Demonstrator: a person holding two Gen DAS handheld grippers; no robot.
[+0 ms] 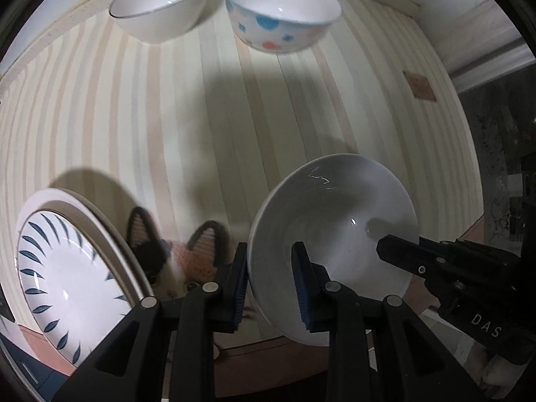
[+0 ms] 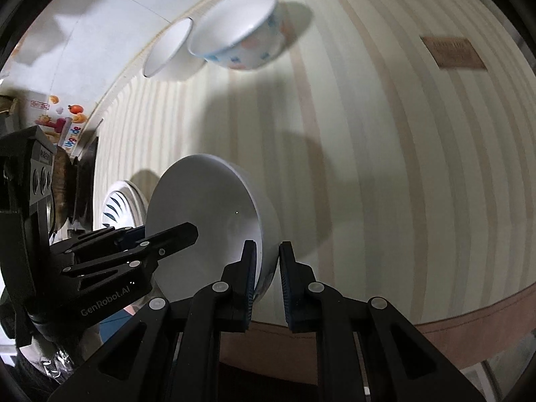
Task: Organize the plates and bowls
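Gripping a plain white bowl (image 1: 331, 244) from both sides, the two grippers hold it tilted above the near edge of the striped tablecloth (image 1: 167, 117); nothing lies inside it. The left gripper (image 1: 269, 284) pinches the bowl's wall, one blue-padded finger outside, the other inside the rim. The right gripper (image 2: 266, 278) straddles the opposite wall at a narrow gap; contact on the outer pad is unclear. At the far edge stand a white bowl with a dark rim line (image 1: 160, 3) and a bowl with blue and red spots (image 1: 281, 13), side by side, both holding nothing. A blue-leaf-patterned plate (image 1: 67, 274) lies at near left.
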